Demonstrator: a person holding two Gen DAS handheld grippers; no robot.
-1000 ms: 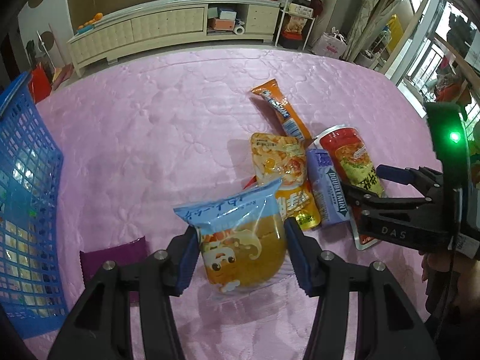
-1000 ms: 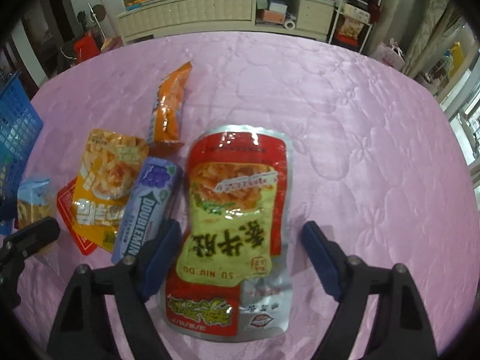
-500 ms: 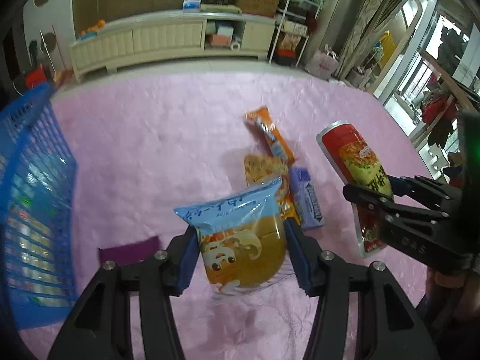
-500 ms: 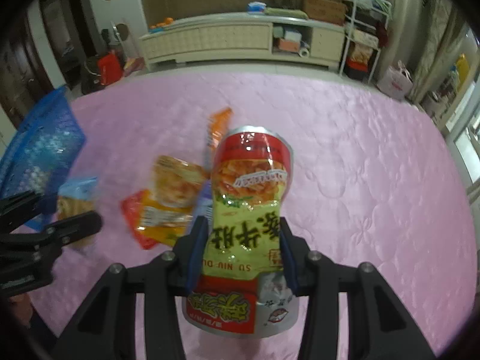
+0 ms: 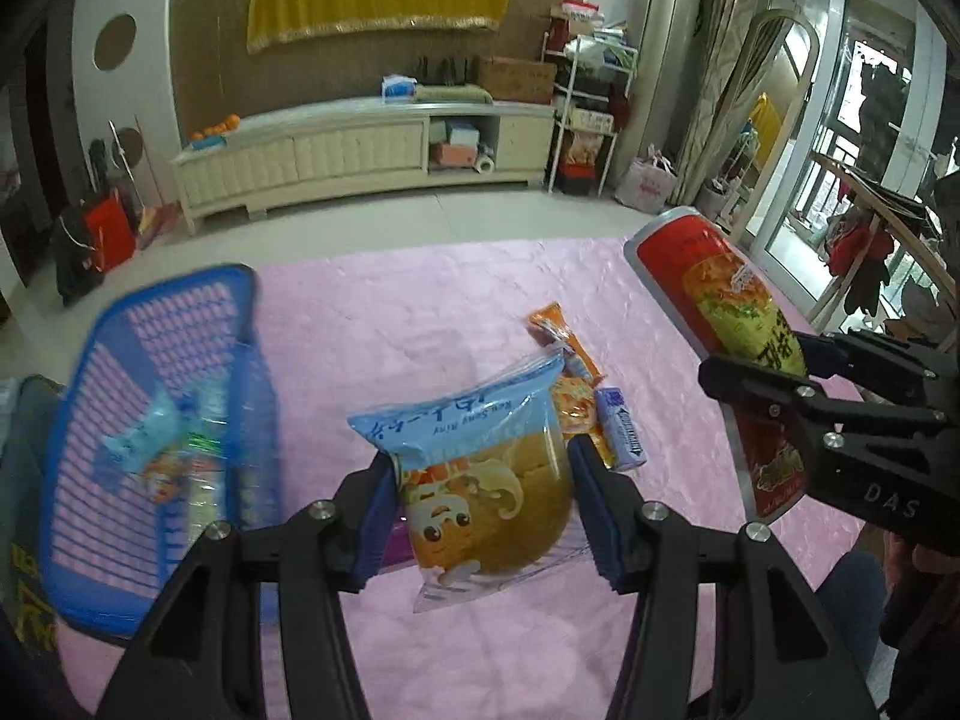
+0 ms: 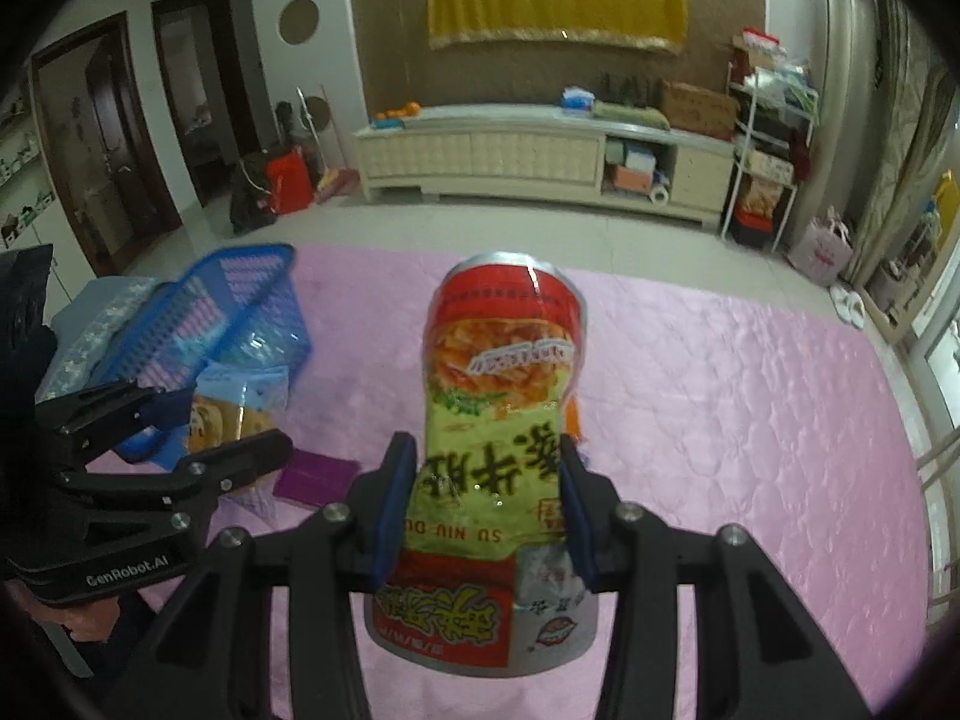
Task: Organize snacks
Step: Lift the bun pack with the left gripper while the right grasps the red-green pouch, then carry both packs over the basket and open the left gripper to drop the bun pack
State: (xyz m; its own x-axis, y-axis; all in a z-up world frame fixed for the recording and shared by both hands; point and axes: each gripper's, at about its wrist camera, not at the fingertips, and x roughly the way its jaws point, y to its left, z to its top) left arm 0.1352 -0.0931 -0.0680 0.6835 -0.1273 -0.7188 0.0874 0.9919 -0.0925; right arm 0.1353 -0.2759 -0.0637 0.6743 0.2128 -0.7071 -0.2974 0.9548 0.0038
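Clamping a bun bag [image 5: 480,474], the left tool [image 5: 483,507] alone sees gum [image 5: 621,429]; right tool [image 6: 486,501] grips a red pouch [image 6: 498,420].

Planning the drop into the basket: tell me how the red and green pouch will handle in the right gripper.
The red and green pouch probably flexes: it is pinched narrow where the right gripper clamps it. It seems light, standing up above the pads without drooping. The glossy foil may slip.

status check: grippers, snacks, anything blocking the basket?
Left gripper shut on blue-topped snack bag. Right gripper shut on red pouch. Blue basket open, path unobstructed.
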